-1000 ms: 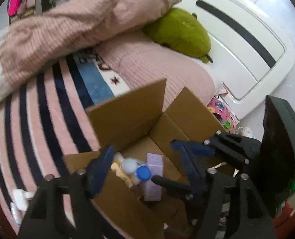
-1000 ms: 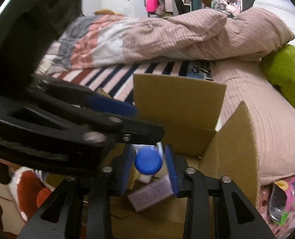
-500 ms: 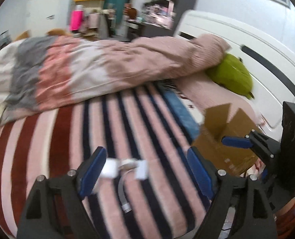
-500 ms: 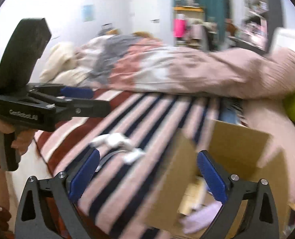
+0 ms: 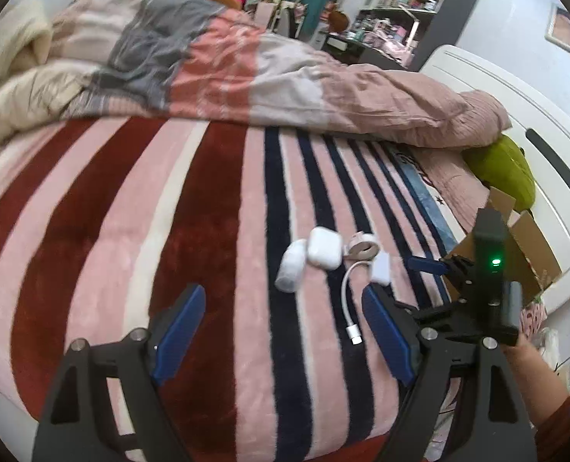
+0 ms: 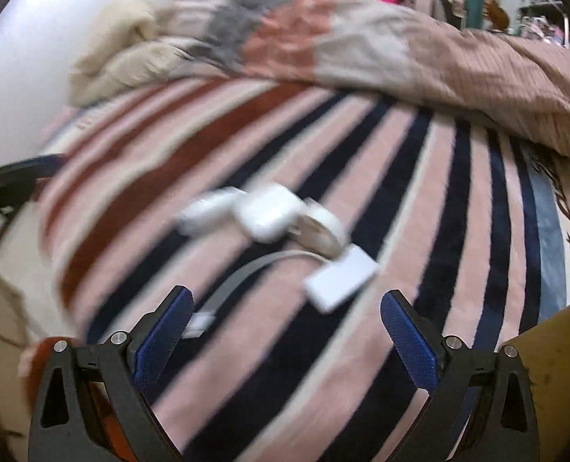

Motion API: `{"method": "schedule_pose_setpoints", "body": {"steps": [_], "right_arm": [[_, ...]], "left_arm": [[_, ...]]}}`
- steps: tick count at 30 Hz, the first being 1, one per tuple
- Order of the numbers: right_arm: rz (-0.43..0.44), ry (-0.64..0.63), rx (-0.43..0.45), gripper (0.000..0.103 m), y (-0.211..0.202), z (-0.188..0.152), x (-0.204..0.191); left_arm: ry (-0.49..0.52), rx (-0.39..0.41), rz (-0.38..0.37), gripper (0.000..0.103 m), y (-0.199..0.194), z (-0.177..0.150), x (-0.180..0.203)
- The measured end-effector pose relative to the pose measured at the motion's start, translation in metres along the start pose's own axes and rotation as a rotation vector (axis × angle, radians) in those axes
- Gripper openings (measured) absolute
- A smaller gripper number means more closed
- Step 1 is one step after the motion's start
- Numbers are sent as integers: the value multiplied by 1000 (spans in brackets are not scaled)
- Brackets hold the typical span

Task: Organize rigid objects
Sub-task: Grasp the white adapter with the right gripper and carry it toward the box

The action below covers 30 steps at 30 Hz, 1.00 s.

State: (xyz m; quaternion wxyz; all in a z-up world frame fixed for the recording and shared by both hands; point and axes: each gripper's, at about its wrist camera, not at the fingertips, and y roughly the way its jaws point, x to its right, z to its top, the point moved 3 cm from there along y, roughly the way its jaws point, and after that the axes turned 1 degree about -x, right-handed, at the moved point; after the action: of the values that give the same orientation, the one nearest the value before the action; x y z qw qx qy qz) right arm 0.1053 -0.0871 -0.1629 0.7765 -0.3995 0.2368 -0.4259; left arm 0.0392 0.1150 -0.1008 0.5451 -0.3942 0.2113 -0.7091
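Observation:
On the striped blanket (image 5: 169,211) lie a white earbud case (image 5: 324,247), a white oblong item (image 5: 293,265), a pale tape roll (image 5: 363,246) and a white adapter with a short cable (image 5: 381,269). The same cluster shows blurred in the right wrist view: case (image 6: 269,211), adapter (image 6: 340,279). My left gripper (image 5: 285,335) is open and empty, short of the cluster. My right gripper (image 6: 285,331) is open and empty, just before the adapter; it also shows in the left wrist view (image 5: 427,265). The cardboard box (image 5: 523,246) sits at the bed's right edge.
A bunched pink, grey and cream duvet (image 5: 246,61) lies across the far side of the bed. A green plush (image 5: 504,169) rests by the white headboard (image 5: 535,115). Shelves and clutter stand behind. The box edge (image 6: 554,365) is at my right gripper's right.
Both grippers have swung left, away from the box where the right one held a blue-capped bottle, to the white items on the blanket. The right gripper opened and is empty.

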Motion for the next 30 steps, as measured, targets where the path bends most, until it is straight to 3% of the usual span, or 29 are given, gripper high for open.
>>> {"method": "schedule_pose_setpoints", "body": {"steps": [4, 7, 10, 11, 12, 18, 26, 28, 30], "right_arm": [[-85, -33, -3, 95, 27, 0, 9], [-73, -40, 12, 91, 32, 3, 12], [-46, -30, 27, 70, 28, 1, 13], [-51, -27, 28, 57, 27, 1, 12], [-52, -28, 28, 54, 24, 1, 11], [1, -94, 57, 54, -5, -8, -12], [107, -141, 193, 54, -85, 8, -42], [93, -131, 231, 54, -105, 13, -40], [77, -122, 263, 54, -121, 19, -34]], "left_arm": [[-7, -22, 30, 81, 10, -7, -8], [-15, -25, 33, 81, 13, -8, -10], [-12, -28, 26, 81, 14, -7, -6], [-8, -29, 26, 81, 14, -7, -4], [-2, -31, 23, 81, 15, -6, -1], [28, -39, -29, 81, 11, -5, 23], [36, -32, -204, 81, -8, -1, 66], [41, -24, -253, 75, -17, -2, 74], [46, -30, -293, 54, -24, -3, 84]]}}
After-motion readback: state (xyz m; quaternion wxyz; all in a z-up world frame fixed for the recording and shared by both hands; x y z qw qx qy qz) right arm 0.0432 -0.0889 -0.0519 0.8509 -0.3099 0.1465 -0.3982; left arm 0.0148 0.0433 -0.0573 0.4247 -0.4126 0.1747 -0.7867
